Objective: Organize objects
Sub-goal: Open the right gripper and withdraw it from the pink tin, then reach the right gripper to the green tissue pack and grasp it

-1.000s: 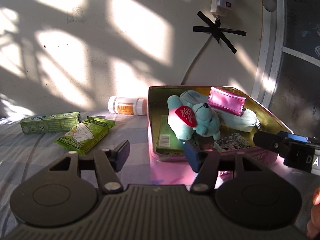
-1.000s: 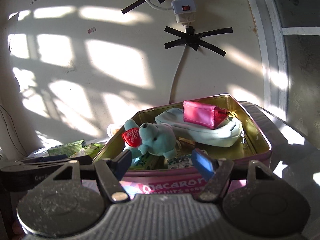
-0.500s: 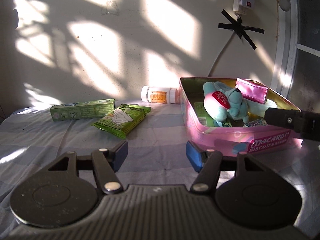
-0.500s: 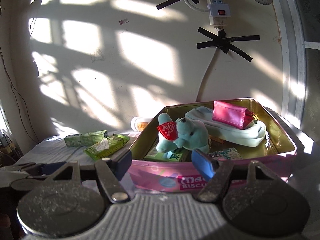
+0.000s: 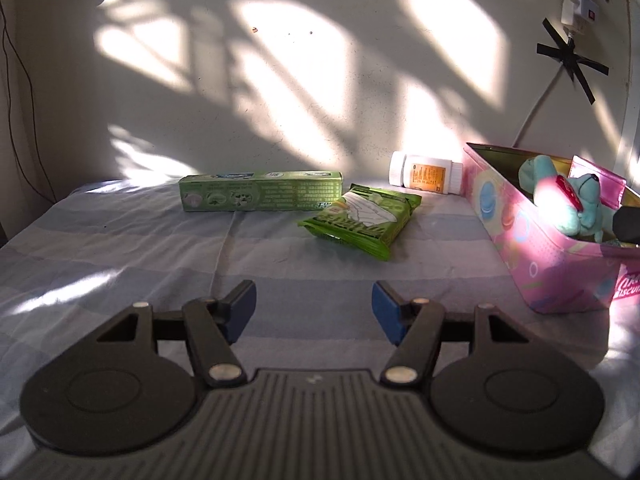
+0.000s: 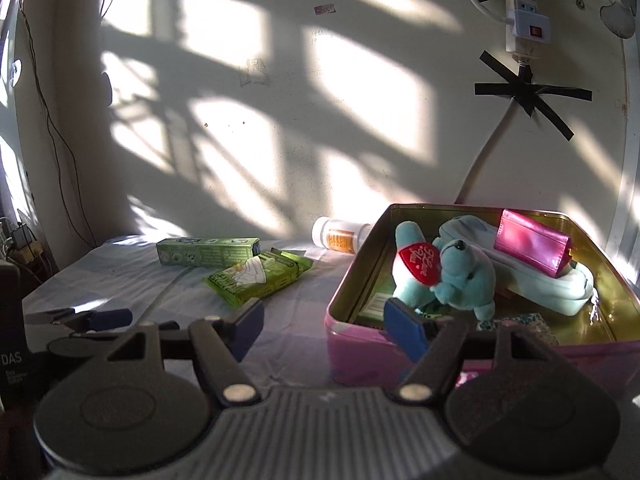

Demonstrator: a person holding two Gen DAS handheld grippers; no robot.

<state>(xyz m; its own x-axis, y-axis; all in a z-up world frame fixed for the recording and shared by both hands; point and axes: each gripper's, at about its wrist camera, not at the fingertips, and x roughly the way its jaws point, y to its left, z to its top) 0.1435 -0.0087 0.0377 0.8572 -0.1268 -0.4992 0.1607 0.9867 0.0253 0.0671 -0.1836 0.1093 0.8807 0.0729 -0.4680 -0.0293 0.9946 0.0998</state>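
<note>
Sunlit plaster wall [image 6: 256,152] rises behind my work surface, barred with window shadows, a cable taped to it in a black cross. Below it spreads a bed sheet [image 5: 120,248] of pale blue and grey stripes, soft and faintly creased, with open cloth in front of me.

At the right sits the pink biscuit tin [image 6: 360,344], rectangular, gold inside, lid off. It holds a pale blue fabric pouch [image 6: 560,292], a fuzzy teal plush bear [image 6: 460,276] with a red heart, and a shiny magenta purse [image 6: 528,244].

On the sheet lie a long green carton [image 5: 260,192], a crinkly green tissue pack [image 5: 362,216] just beside it, and a white pill bottle [image 5: 426,172] on its side against the tin.

My left gripper [image 5: 314,312] hangs over bare cloth, jaws parted, nothing between them. My right gripper [image 6: 324,326] is likewise empty and apart, near the tin's front edge.
</note>
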